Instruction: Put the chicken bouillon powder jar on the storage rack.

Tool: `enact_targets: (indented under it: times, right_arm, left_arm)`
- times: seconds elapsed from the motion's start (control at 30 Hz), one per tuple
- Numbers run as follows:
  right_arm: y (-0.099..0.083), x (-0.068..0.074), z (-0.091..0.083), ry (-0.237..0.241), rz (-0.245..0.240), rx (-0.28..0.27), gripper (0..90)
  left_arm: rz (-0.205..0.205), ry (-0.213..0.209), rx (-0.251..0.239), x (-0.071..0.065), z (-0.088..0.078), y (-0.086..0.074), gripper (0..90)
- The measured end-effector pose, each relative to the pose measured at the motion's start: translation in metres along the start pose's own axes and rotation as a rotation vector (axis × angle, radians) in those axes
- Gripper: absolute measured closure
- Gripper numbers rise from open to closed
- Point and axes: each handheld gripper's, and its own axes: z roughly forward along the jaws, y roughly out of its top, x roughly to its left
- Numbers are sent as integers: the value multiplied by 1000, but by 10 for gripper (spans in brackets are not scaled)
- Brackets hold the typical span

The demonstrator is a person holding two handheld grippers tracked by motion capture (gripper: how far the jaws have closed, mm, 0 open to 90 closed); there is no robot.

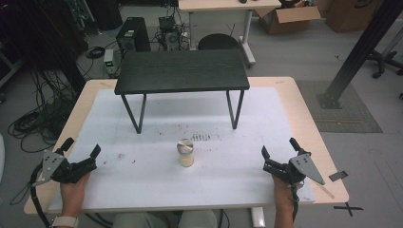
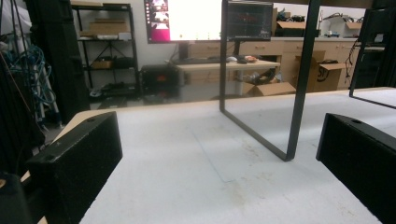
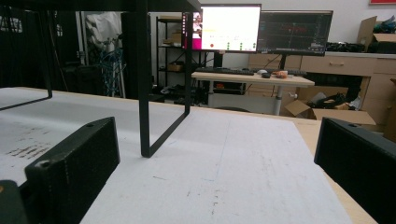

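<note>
A white mat covers the pale wooden surface (image 1: 304, 102), which stands in a workshop of desks, cables and cardboard boxes, with a small black stand (image 1: 182, 71) set toward the far side. Going left to right: the left gripper (image 1: 81, 146) rests low near the mat's left edge, held from below in the person's hand, jaws spread wide with nothing between them and angled inward. At the middle, nearer the person than the stand and well apart from both grippers, a small jar (image 1: 185, 152) with a metal lid stands upright. The right gripper (image 1: 279, 144) mirrors the left near the right edge, jaws likewise apart and empty. No grasp looks begun; I judge the next move calls for one gripper to reach inward and straddle the jar.
</note>
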Motion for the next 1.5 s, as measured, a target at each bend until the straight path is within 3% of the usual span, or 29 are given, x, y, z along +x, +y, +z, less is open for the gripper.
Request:
enact_targets:
  times: [0.93,1.07,1.5]
  right_arm:
    - [1,-1,3,3,5,28,0]
    - [4,0,4,28,8,63,0]
    - [17,4,2,61,13,55,0]
  left_arm:
    - [4,0,-2,-1,0,0,5]
    - [3,0,-3,-1,0,0,5]
    - [6,1,-1,-1,0,0,5]
